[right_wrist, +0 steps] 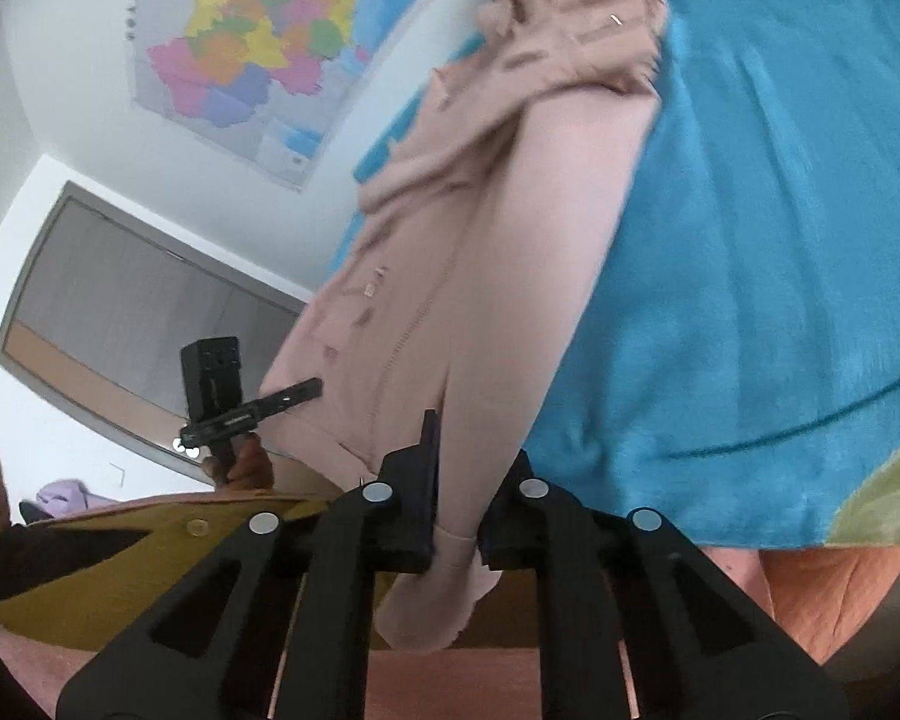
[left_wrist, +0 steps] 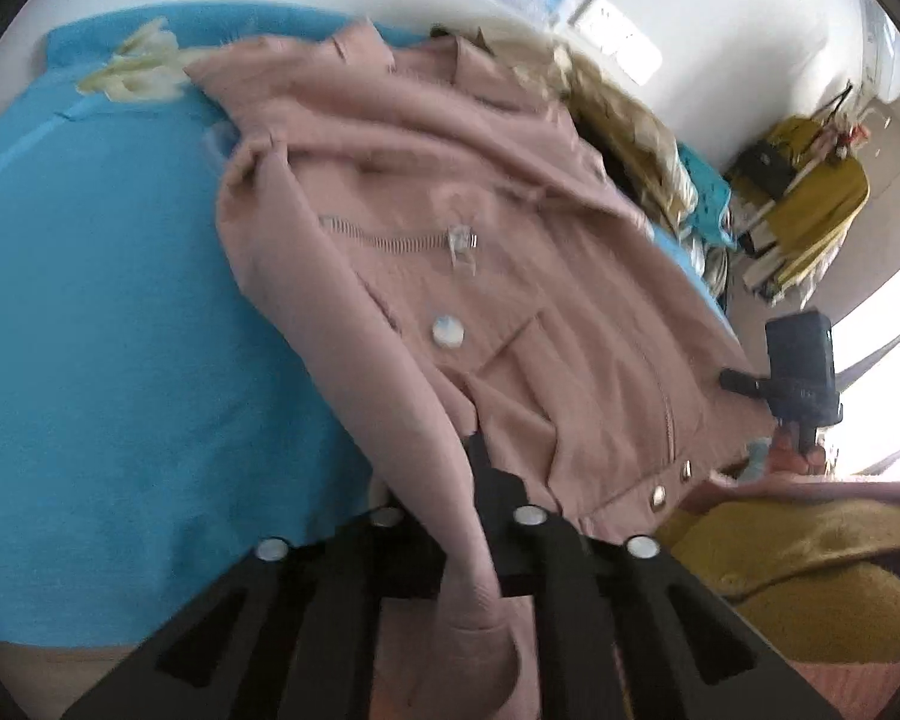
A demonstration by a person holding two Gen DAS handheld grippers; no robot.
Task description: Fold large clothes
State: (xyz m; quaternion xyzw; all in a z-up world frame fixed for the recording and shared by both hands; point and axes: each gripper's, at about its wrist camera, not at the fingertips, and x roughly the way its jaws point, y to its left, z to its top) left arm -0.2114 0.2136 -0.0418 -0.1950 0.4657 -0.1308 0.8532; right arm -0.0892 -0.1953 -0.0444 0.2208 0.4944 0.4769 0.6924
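A pink jacket (left_wrist: pixel 450 192) with a zip pocket and snap buttons lies spread on a blue cloth-covered surface (left_wrist: pixel 120 330). My left gripper (left_wrist: pixel 450 480) is shut on one pink sleeve, whose cuff hangs down between the black fingers. In the right wrist view the jacket (right_wrist: pixel 450 240) stretches away along the blue cloth (right_wrist: pixel 750 270). My right gripper (right_wrist: pixel 471 450) is shut on the other long sleeve, its cuff drooping below the fingers. Each view shows the other gripper at the jacket's edge: the right gripper (left_wrist: pixel 801 372) and the left gripper (right_wrist: pixel 222 396), held in a hand.
A cream garment (left_wrist: pixel 132 69) lies at the far end of the blue cloth. A heap of clothes (left_wrist: pixel 630 120) sits behind the jacket. A mustard garment (left_wrist: pixel 810 546) lies close by, and an orange cloth (right_wrist: pixel 840 588) hangs under the blue cloth's edge. A map (right_wrist: pixel 240 48) hangs on the wall.
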